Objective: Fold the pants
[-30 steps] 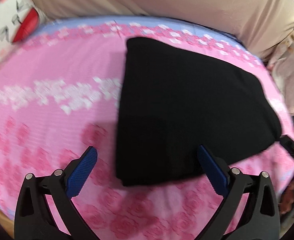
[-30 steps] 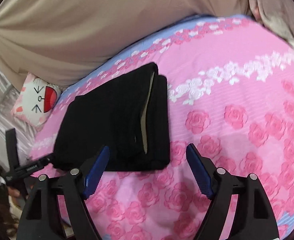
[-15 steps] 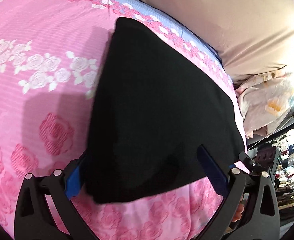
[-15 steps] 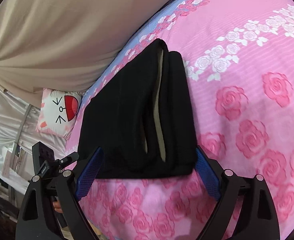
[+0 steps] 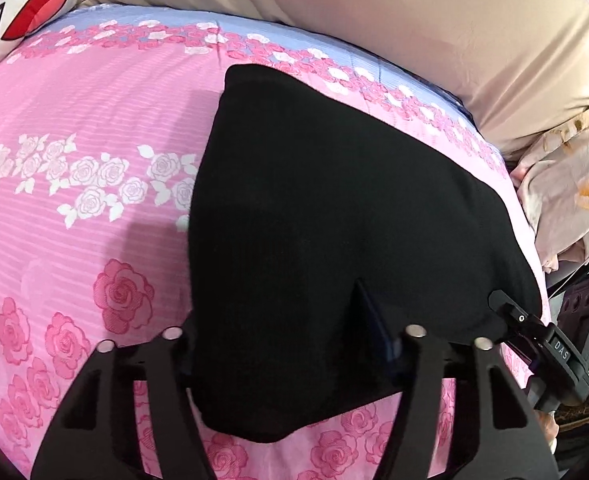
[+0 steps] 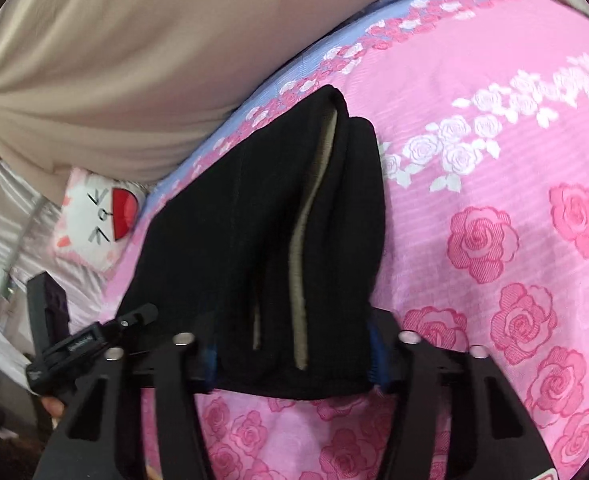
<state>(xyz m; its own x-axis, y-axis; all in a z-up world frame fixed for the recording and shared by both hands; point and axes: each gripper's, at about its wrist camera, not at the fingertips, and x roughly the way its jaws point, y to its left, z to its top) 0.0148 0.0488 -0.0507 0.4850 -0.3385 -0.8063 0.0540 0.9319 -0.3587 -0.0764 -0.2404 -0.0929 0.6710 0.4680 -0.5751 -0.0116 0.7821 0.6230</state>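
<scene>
Pants [image 5: 334, 220], folded black on the bedspread [image 5: 74, 120], sit pinched between each just-closing hand-held gripper's [image 5: 282, 344] [image 6: 294, 356] jaws.

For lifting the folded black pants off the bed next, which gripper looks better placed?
Right, probably. The right gripper has just closed with both blue pads squeezing the pants' stacked edge squarely. The left gripper has also been closing on a corner, one pad hidden.

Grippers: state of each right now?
Left gripper: jaws just closed on the folded black pants.
Right gripper: jaws just closed on the pants' near edge.
</scene>
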